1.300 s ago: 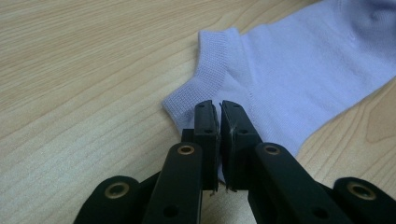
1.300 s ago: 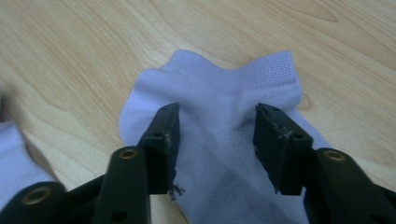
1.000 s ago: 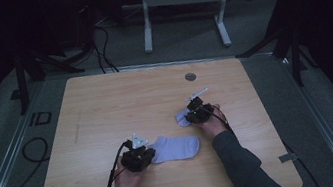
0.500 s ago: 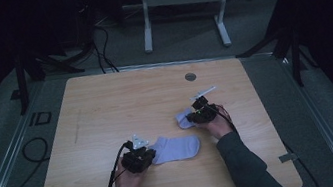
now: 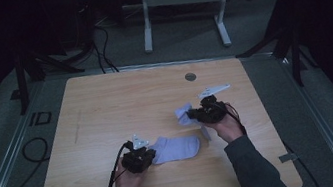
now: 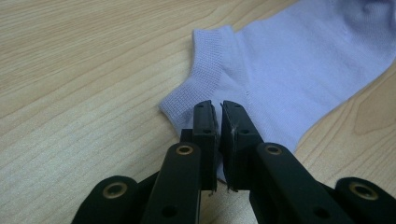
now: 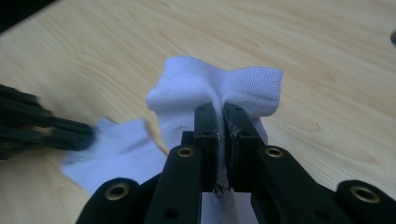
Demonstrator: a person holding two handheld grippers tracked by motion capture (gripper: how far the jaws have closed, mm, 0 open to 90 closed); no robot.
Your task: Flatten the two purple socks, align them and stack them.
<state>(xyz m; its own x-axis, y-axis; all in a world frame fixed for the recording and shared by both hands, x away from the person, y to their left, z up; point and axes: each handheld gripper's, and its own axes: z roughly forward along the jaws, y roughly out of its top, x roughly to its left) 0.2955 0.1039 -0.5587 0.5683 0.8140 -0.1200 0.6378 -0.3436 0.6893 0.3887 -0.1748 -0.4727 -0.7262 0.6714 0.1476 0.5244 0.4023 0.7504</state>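
Socks — left gripper [image 6: 217, 114] jaws clamp the flat sock [image 5: 178, 148]; right gripper [image 7: 219, 116] jaws pinch the lifted sock [image 7: 219, 86].

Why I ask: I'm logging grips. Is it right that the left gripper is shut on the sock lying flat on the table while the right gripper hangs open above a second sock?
Not quite. The right gripper isn't open: the right gripper view shows its jaws shut on the second sock, bunching the cuff between them. The rest holds: the left gripper is shut on the flat sock on the table.
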